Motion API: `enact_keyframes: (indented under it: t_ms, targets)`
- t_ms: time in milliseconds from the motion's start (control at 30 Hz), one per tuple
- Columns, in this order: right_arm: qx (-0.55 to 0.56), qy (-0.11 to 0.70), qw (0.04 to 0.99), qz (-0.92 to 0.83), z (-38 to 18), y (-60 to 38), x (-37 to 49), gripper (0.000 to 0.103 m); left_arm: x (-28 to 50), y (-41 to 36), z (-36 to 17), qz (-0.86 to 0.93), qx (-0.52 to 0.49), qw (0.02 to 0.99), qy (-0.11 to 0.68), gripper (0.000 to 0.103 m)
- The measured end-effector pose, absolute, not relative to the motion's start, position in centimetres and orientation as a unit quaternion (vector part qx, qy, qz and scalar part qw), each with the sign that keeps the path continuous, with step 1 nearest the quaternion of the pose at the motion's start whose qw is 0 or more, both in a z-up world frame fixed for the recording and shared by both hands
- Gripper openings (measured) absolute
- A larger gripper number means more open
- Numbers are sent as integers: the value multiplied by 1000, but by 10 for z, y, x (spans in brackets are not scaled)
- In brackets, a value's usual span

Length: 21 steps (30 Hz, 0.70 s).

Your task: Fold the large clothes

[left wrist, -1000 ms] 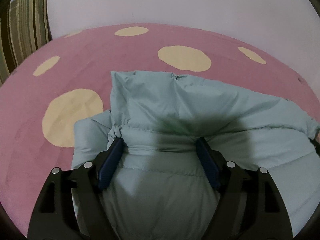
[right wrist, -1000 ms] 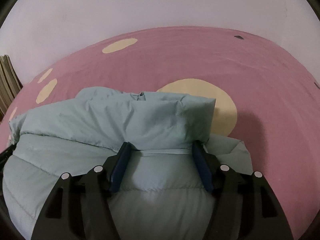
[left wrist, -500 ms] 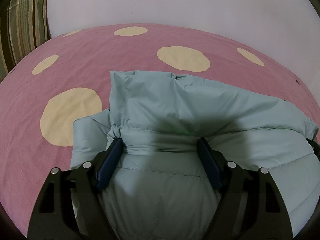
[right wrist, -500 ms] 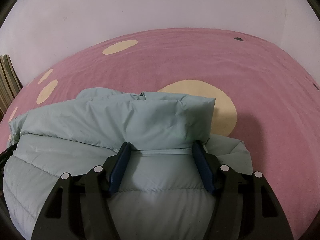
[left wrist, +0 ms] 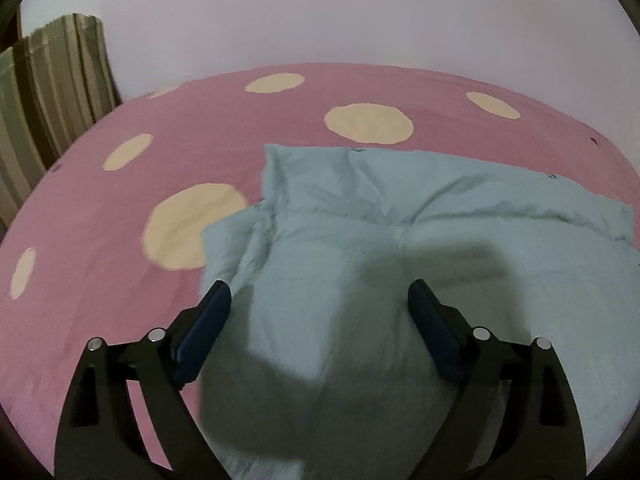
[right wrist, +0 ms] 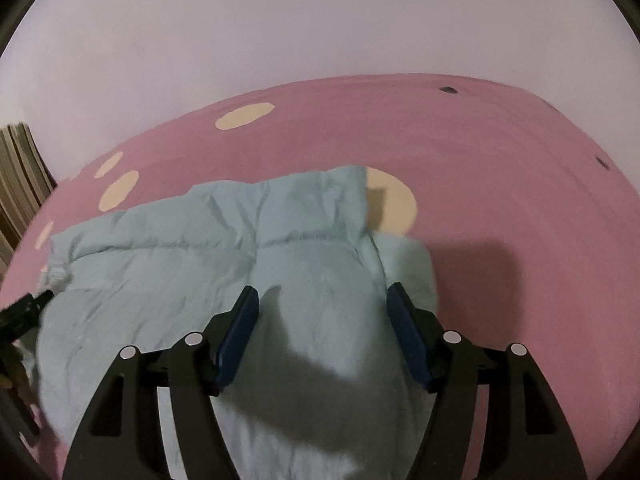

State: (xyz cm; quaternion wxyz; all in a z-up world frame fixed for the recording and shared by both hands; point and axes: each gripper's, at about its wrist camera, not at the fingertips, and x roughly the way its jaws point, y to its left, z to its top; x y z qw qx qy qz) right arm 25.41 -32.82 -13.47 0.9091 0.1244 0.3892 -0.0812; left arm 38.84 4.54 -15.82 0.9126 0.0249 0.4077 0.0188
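A pale blue-green puffer jacket (left wrist: 400, 208) lies folded on the pink bedsheet (left wrist: 200, 140), its upper fold running across it. My left gripper (left wrist: 320, 312) hovers over the jacket's near left part. Its jaws are opening, and the blue pads (left wrist: 208, 320) stand apart from the cloth, which lies below them. In the right wrist view the same jacket (right wrist: 200, 248) spreads to the left. My right gripper (right wrist: 322, 320) hangs open above the jacket's near right corner, casting a shadow on it, with no cloth pinched.
The pink sheet (right wrist: 500, 180) with cream dots stretches bare to the right and far side, up to a pale wall. A striped curtain (left wrist: 52, 92) hangs at the left edge of the bed. A black part (right wrist: 24, 312) shows at the jacket's left end.
Both grippers have let go of the bunched jacket and drawn up and back from it. The left jaws stand wider. The jacket's upper fold now lies flatter.
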Motion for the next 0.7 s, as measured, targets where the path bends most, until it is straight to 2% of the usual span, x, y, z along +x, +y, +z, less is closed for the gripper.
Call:
enact_keyframes:
  t_ms: [200, 467, 567, 700]
  targets:
    - [169, 380, 906, -81, -130, -336, 191, 66, 330, 71, -144, 7, -38, 912, 408, 91]
    - [280, 393, 874, -64, -156, -346, 124, 66, 253, 121, -168, -6, -232, 867, 442, 91]
    - [319, 397, 859, -49, -170, -343, 121, 66, 248, 121, -180, -13, -278, 850, 447, 91]
    - [330, 390, 859, -44, -172, -337, 131, 66, 261, 111, -181, -17, -287, 854, 433, 91]
